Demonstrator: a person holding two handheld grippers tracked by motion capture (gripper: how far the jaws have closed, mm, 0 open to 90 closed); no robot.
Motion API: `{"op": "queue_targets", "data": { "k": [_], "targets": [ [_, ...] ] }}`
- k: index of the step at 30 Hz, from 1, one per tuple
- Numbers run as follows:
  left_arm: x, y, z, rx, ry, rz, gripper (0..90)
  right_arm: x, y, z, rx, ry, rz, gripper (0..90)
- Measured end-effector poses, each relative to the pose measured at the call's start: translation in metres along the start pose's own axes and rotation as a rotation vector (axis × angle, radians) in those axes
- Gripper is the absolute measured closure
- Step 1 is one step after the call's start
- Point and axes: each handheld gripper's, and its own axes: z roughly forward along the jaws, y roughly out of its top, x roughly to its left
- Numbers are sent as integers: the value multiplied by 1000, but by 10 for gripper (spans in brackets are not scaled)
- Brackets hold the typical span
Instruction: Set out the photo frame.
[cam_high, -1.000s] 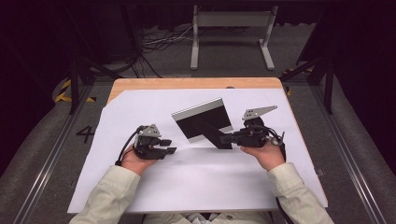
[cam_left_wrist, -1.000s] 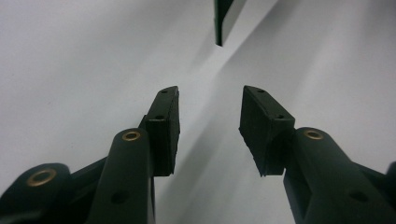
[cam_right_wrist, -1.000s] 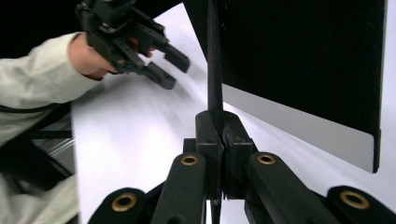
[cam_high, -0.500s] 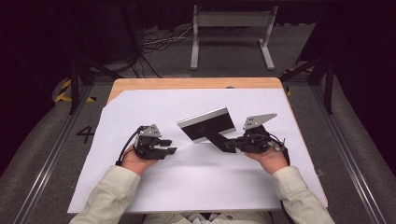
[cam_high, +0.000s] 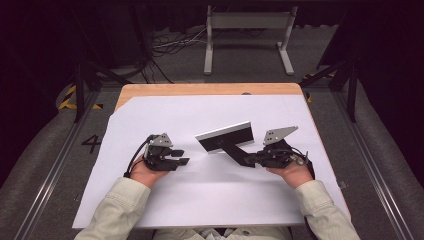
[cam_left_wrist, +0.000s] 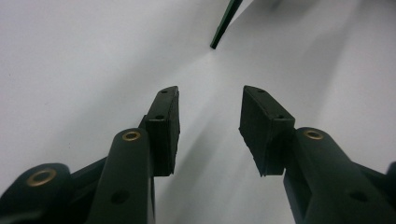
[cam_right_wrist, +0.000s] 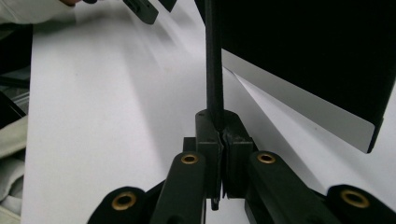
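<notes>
smooth white table sheet (cam_high: 210, 200), right tool (cam_high: 246, 161) pinching thin black flat panel (cam_high: 226, 138), left tool (cam_high: 181, 157) wide

A black panel (cam_high: 226, 140) with a pale edge, white sheet (cam_high: 210, 200), wooden table (cam_high: 200, 89).

We saw the white sheet (cam_high: 210, 200) lit brightly and evenly from above, while the floor and room around the table sank into near black. Shadows on it were soft and short. In the left gripper view the paper glowed pale grey, with a diffuse shadow running between the jaws; the nearest arm parts were blurred. In the right gripper view the dark panel (cam_right_wrist: 317, 51) lost all detail, and the far corner was soft.
</notes>
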Motion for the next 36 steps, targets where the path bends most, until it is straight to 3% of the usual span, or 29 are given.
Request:
{"op": "queue_targets", "data": {
  "k": [4,22,28,32,36],
  "targets": [
    [0,0,0,1,-1,2,579,1,-3,0,15,-7,-24,877],
    [0,3,3,1,-8,9,579,0,-15,1,80,-16,-15,874],
    [1,5,7,11,10,-17,576,0,-20,3,104,-19,-10,871],
    [2,7,7,-12,24,-25,576,0,-23,5,126,-24,-6,868],
    [5,7,4,-85,49,-11,596,1,-26,6,141,-26,4,864]
  ]
}}
